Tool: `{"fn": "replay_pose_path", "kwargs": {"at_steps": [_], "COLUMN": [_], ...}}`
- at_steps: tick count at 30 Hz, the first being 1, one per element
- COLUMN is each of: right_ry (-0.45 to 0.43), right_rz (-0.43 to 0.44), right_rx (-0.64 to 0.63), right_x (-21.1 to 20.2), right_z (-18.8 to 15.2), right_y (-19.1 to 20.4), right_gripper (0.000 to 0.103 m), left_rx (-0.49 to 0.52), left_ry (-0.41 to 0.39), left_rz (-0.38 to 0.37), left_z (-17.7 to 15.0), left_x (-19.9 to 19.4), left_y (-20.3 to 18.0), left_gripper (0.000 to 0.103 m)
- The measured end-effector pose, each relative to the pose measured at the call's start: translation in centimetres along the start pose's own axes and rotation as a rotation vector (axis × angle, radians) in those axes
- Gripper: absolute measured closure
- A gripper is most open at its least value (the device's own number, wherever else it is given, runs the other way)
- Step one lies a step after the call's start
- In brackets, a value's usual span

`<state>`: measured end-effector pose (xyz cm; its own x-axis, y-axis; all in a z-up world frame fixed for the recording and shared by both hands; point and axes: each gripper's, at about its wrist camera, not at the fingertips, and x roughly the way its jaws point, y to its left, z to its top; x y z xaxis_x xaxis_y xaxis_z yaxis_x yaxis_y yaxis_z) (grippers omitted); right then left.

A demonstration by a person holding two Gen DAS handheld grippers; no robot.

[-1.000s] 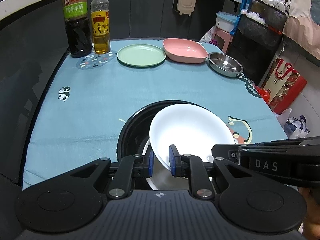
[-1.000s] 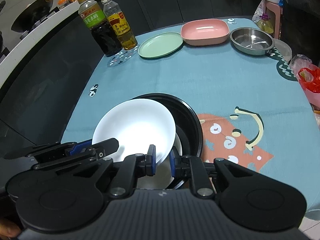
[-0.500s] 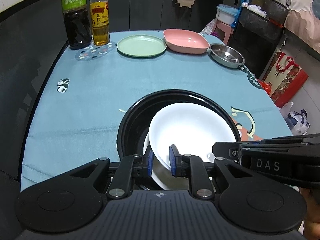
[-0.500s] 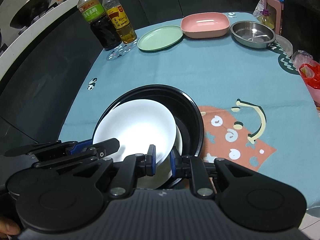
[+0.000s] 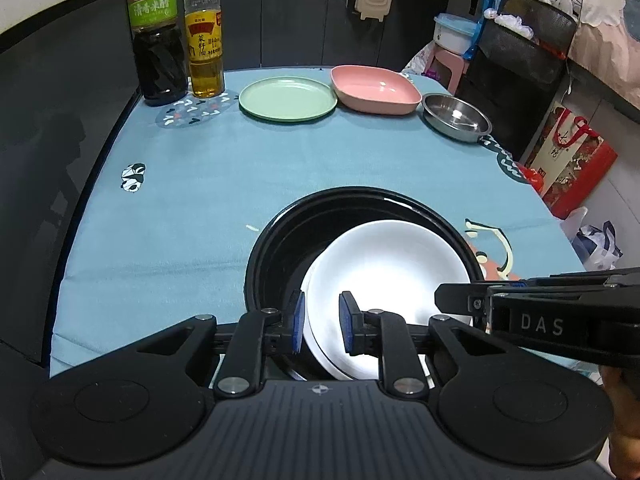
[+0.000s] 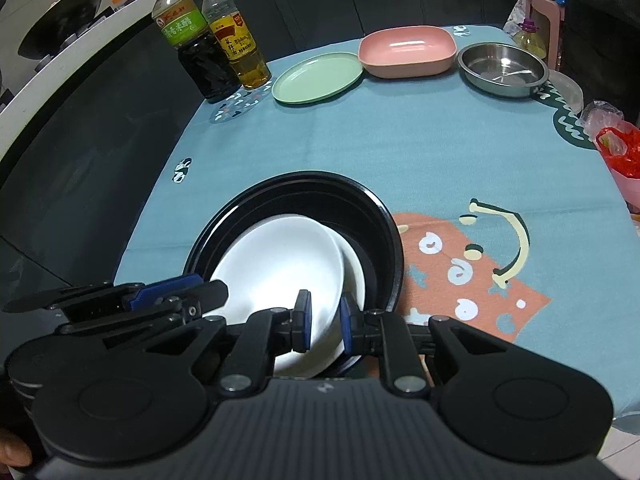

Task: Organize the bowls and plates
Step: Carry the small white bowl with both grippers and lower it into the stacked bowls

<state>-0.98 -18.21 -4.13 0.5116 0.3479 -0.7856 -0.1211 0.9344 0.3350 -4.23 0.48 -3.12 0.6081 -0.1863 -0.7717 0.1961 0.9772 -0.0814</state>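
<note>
**The white plate could slip or bump**

The left gripper (image 5: 321,322) and the right gripper (image 6: 323,320) each pinch the near rim of the white plate (image 5: 386,276). The fingers are close together with the plate's edge between them. The plate sits tilted inside the big black pan (image 5: 280,240), and it rests on top of another white plate (image 6: 354,268) under it. The two plates do not line up; the bottom one peeks out at the side.

What could go wrong? The rim is thin and smooth, so it may slide out from the blue pads (image 5: 298,322) if one side lets go first. Then the plate would drop and clack on the one below. It could chip. If the two grippers pull different ways, the plate may twist and hit the pan's wall.

The green plate (image 5: 288,99), pink bowl (image 5: 375,89) and steel bowl (image 5: 456,117) wait far off at the back of the blue tablecloth (image 5: 200,184), beside two bottles (image 5: 176,36).
</note>
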Motion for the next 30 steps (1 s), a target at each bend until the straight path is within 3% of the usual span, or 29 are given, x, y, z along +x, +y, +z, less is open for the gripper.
{"fn": "replay_pose_path", "kwargs": {"at_steps": [23, 30], "right_ry": [-0.024, -0.027], "right_rz": [-0.017, 0.020], "right_rx": [0.040, 0.073], "right_x": [-0.1, 0.0], "right_z": [0.1, 0.1], "right_y": [-1.4, -2.4], "right_gripper": [0.084, 0.086], "left_rx": [-0.001, -0.015], "left_ry": [0.015, 0.034], "left_rz": [0.007, 0.023], "left_z": [-0.1, -0.1], "left_x": [0.7, 1.2], "left_y": [0.2, 0.5], "left_gripper": [0.086, 0.085]}}
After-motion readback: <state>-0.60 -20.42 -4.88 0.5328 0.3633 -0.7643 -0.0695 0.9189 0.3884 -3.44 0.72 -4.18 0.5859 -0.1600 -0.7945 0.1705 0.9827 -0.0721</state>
